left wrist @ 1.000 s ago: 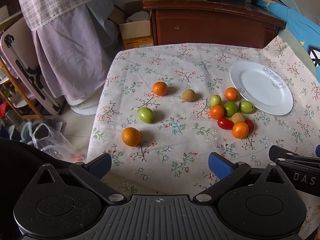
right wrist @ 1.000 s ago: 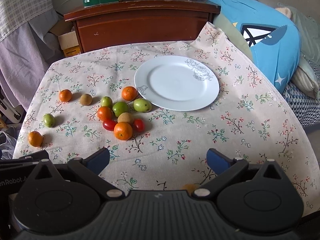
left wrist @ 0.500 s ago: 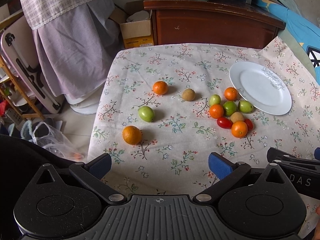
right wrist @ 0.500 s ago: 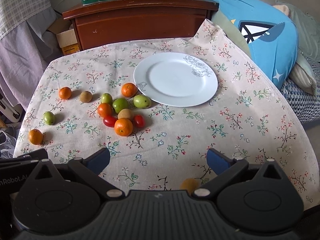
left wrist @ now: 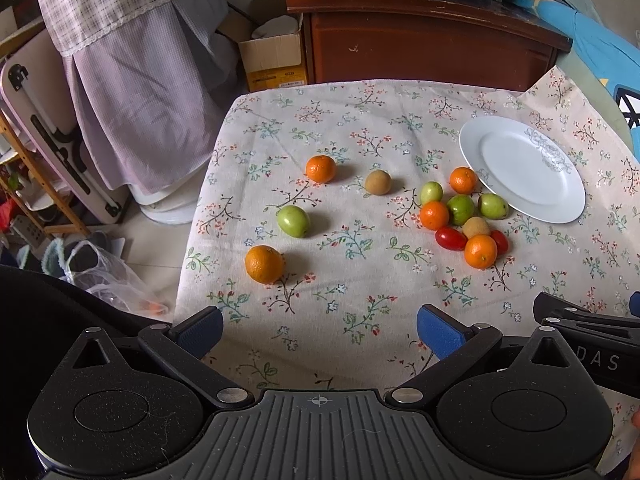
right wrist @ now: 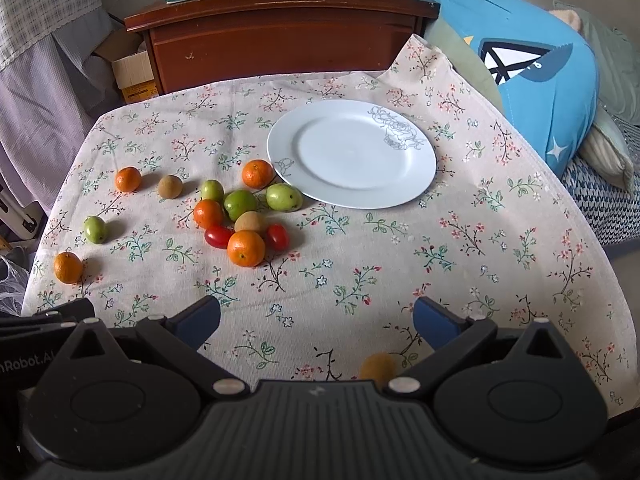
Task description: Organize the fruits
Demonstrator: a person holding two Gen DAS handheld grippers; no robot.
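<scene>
Several small fruits lie on a floral tablecloth (left wrist: pixel 360 120). An empty white plate (right wrist: pixel 352 156) stands at the back right; it also shows in the left wrist view (left wrist: pixel 520 168). A cluster of oranges, green fruits, red tomatoes and brown fruits (right wrist: pixel 240 216) lies left of the plate. Apart on the left lie an orange (left wrist: pixel 264 264), a green fruit (left wrist: pixel 294 221), another orange (left wrist: pixel 321 169) and a brown fruit (left wrist: pixel 377 182). A brown fruit (right wrist: pixel 377 366) lies near the front edge, just under my right gripper. My left gripper (left wrist: pixel 318 330) and right gripper (right wrist: pixel 316 318) are both open and empty above the near edge.
A wooden cabinet (right wrist: pixel 280 36) with green boxes stands behind the table. A blue cushion (right wrist: pixel 532 68) lies on the right. A cardboard box (left wrist: pixel 272 56), hanging cloth (left wrist: pixel 140 80) and a plastic bag (left wrist: pixel 104 276) on the floor are on the left.
Both grippers have drawn back slightly toward the near edge, so the fruits and plate look a little farther away. The brown fruit under the right gripper shows more. No fruit has moved.
</scene>
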